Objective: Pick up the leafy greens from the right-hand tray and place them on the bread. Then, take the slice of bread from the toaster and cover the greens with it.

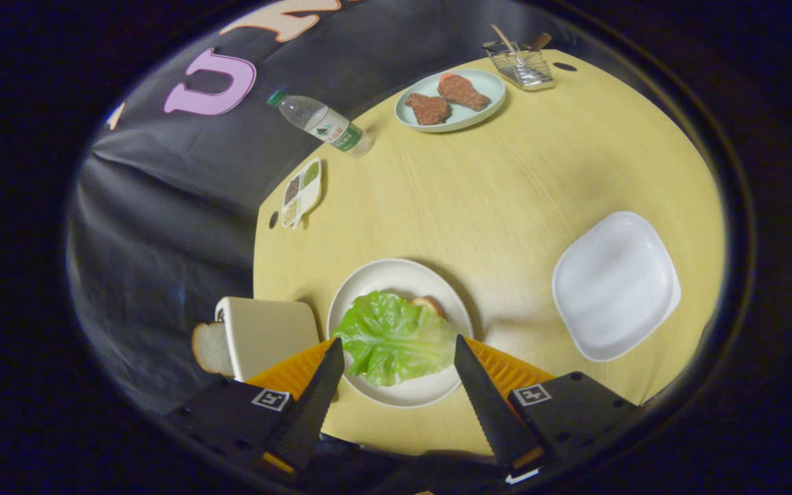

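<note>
Bread (pixel 212 348) for the next step pokes out of the toaster (pixel 265 335), which sits at the near left edge of the bench (pixel 506 206), just beside the left finger of our claw (pixel 396 357). The claw is spread wide and grips nothing. We judge the greens step done: the lettuce leaf (pixel 392 338) lies between the fingers on the round plate (pixel 396 271), with a corner of the lower bread slice (pixel 429 303) peeking out behind it. To do this well, we should swing left, line the fingers up across the slice's flat faces, and close gently so the crumb does not crush. We lift straight out of the slot, avoiding the toaster wall. Further right, the white square tray (pixel 616 285) lies bare, well apart from the plate.
</note>
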